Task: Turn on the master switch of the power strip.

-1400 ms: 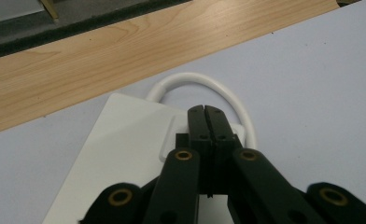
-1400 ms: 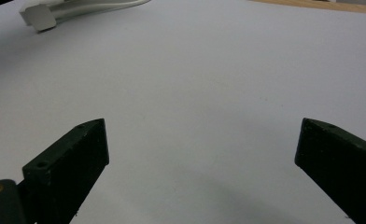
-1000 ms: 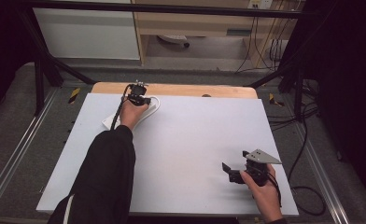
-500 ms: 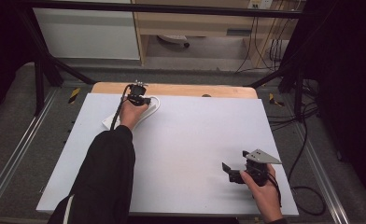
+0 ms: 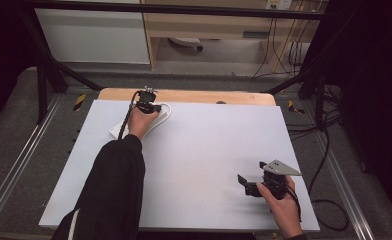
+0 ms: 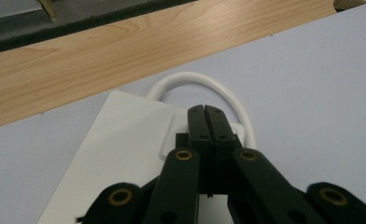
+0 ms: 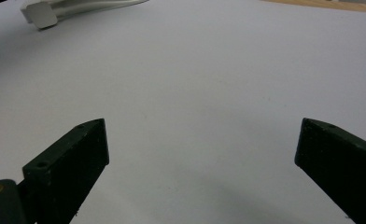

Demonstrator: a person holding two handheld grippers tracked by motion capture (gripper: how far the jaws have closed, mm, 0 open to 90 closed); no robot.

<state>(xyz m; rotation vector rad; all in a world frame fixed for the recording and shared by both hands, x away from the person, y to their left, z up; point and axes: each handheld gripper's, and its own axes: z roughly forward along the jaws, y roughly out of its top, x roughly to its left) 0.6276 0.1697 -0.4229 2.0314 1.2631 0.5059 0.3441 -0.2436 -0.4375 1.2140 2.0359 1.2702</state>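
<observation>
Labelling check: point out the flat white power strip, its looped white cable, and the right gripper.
flat white power strip (image 6: 120,135), left gripper view, its flat top face
looped white cable (image 6: 190,77), left gripper view, top of the loop
right gripper (image 5: 251,184), high view, between its fingertips

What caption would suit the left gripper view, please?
Left tool, jaws shut, over a flat white block with a looped white cord.

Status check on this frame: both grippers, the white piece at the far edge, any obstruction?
Left gripper shut, over white flat piece with looped cord. Right gripper open, low over bare white tabletop. Nothing in the way.
</observation>
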